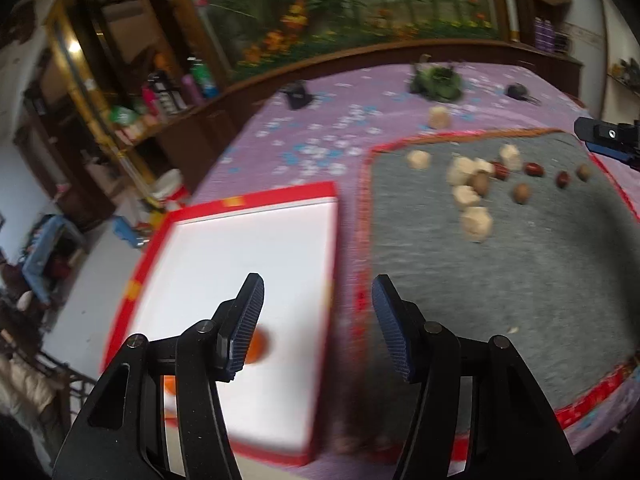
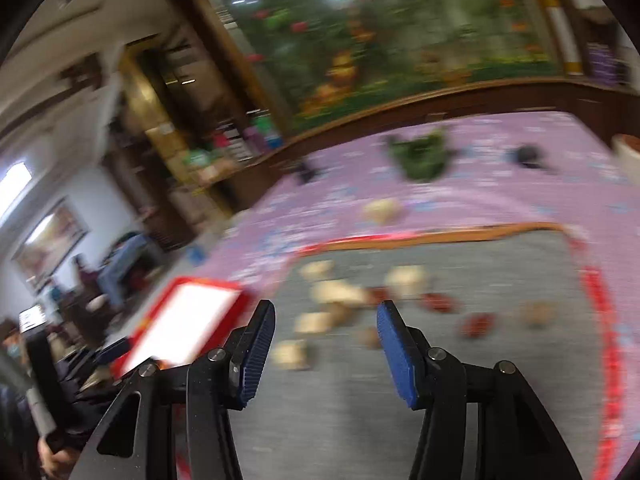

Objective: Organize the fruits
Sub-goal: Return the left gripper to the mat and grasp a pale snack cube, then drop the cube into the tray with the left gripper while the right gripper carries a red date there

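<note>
Left wrist view: left tool [image 1: 318, 300] spread wide and empty above the near end of a red-rimmed white tray [image 1: 256, 264], an orange fruit [image 1: 260, 346] lying in it just behind the left finger; pale chunks [image 1: 476, 222], brown nuts [image 1: 521, 193] and red dates [image 1: 534, 169] scattered on the grey mat [image 1: 500, 280] alongside, over a purple cloth [image 1: 304, 136]. Right wrist view, blurred: right tool [image 2: 326, 322] likewise wide and empty, above the mat's near part, fruits [image 2: 478, 325] strewn beyond.

Home living room: cluttered cabinet [image 1: 132, 120], floral mural [image 1: 340, 8].
</note>
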Motion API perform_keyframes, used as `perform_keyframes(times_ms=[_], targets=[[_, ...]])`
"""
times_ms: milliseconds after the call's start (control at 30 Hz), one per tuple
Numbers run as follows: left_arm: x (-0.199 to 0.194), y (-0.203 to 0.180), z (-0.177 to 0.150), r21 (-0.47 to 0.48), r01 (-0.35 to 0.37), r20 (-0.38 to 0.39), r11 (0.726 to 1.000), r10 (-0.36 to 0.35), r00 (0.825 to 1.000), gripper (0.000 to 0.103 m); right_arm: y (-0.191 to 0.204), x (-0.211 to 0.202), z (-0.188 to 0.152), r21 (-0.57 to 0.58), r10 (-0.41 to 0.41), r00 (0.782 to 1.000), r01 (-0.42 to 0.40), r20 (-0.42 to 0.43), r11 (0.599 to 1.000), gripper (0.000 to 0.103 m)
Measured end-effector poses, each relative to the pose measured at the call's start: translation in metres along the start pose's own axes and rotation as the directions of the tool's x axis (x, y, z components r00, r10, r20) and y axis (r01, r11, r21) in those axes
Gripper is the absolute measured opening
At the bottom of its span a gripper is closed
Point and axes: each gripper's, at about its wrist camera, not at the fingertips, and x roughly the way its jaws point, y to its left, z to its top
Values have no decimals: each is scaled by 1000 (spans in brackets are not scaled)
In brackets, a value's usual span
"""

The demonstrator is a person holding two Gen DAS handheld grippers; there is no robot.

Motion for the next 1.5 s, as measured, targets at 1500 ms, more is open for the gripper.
perform_keyframes(times_ms=[1500], targets=[[77,-69,36,-113,347,-62,931,-355,933,24,-41,67,-17,-134,-321,931,300,-173,944,26]])
